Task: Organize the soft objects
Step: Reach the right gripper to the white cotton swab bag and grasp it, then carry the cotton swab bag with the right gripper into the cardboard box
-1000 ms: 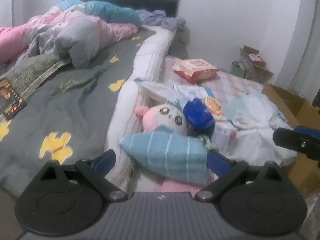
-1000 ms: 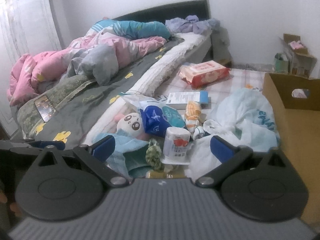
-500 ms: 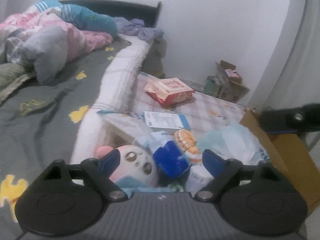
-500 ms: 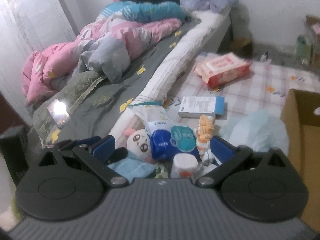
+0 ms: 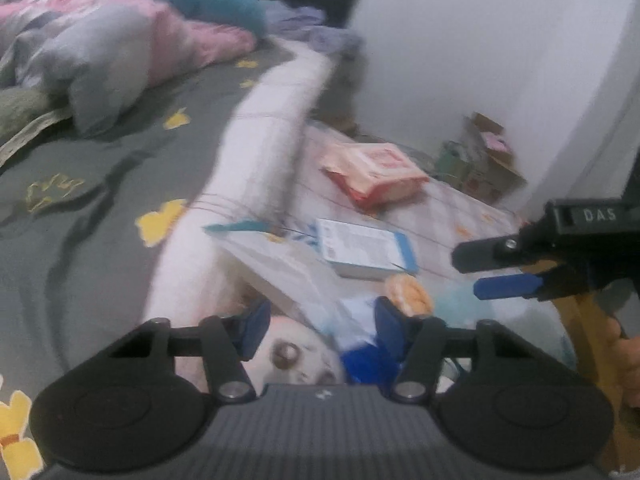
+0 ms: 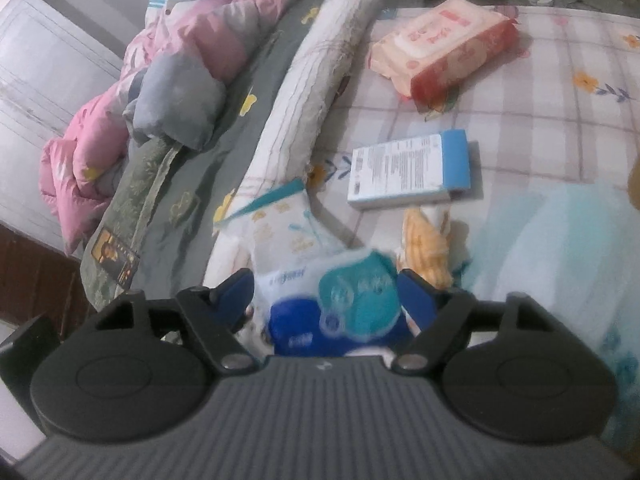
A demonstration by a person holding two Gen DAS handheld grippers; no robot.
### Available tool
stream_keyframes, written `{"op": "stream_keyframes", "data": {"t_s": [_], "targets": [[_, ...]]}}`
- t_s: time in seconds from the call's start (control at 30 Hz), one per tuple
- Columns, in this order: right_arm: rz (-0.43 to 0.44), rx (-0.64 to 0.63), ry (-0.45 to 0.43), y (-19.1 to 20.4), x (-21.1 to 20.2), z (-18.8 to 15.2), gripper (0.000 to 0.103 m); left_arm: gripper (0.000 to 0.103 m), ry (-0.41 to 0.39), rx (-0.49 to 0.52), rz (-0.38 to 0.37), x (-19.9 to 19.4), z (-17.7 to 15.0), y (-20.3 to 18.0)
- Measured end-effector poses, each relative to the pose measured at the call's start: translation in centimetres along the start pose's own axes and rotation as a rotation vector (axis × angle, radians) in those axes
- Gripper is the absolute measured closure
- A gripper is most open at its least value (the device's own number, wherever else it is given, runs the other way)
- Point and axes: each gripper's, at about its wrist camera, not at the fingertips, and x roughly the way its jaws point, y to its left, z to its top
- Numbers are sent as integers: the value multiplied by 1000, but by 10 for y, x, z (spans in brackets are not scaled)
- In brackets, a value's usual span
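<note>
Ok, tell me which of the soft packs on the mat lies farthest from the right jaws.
The red-and-pink wipes pack, off alone at the mat's far end; the blue-and-teal pack sits between the closing jaws, the white pouch just beyond.

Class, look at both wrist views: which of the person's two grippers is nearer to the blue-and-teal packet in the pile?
Right. The right gripper is closing with the blue-and-teal packet between its fingers. The left gripper hangs beside it over the plush toy, also closing.

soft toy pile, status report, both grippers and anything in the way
Left gripper closing over white plush toy, no grip seen. Right gripper closing around blue wipes pack, pads not pressing yet. White printed pouch crowds the pile.
</note>
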Motion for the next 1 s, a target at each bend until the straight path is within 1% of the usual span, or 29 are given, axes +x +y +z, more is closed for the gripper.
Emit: {"op": "stream_keyframes", "data": {"t_s": [0.1, 0.17, 0.23, 0.3, 0.4, 0.47, 0.53, 0.67, 0.73, 0.8, 0.83, 0.93, 1.0], "targets": [[29, -13, 30, 3, 19, 22, 28, 59, 44, -82, 15, 15, 11, 15], [68, -19, 68, 6, 39, 38, 28, 59, 73, -124, 8, 25, 18, 22], [104, 1, 113, 6, 63, 53, 28, 59, 101, -143, 3, 35, 22, 25], [136, 37, 164, 3, 90, 65, 28, 55, 124, -169, -8, 44, 25, 28], [154, 103, 240, -7, 132, 76, 27, 49, 167, -181, -4, 59, 29, 30], [152, 140, 272, -13, 153, 79, 27, 47, 189, -194, 3, 68, 30, 31], [161, 162, 305, -19, 170, 81, 26, 47, 206, -217, -12, 75, 31, 33], [205, 210, 352, -26, 188, 79, 25, 48, 218, -227, -12, 87, 33, 35], [232, 235, 373, -29, 195, 77, 25, 55, 224, -241, -32, 91, 33, 35], [274, 261, 407, -30, 200, 75, 26, 57, 214, -242, -23, 94, 35, 33], [271, 257, 402, -28, 199, 74, 28, 59, 205, -239, -21, 93, 35, 33], [271, 200, 369, -15, 188, 76, 38, 63, 154, -227, -21, 83, 38, 29], [289, 183, 348, -9, 179, 80, 44, 64, 117, -206, -26, 73, 43, 24]]}}
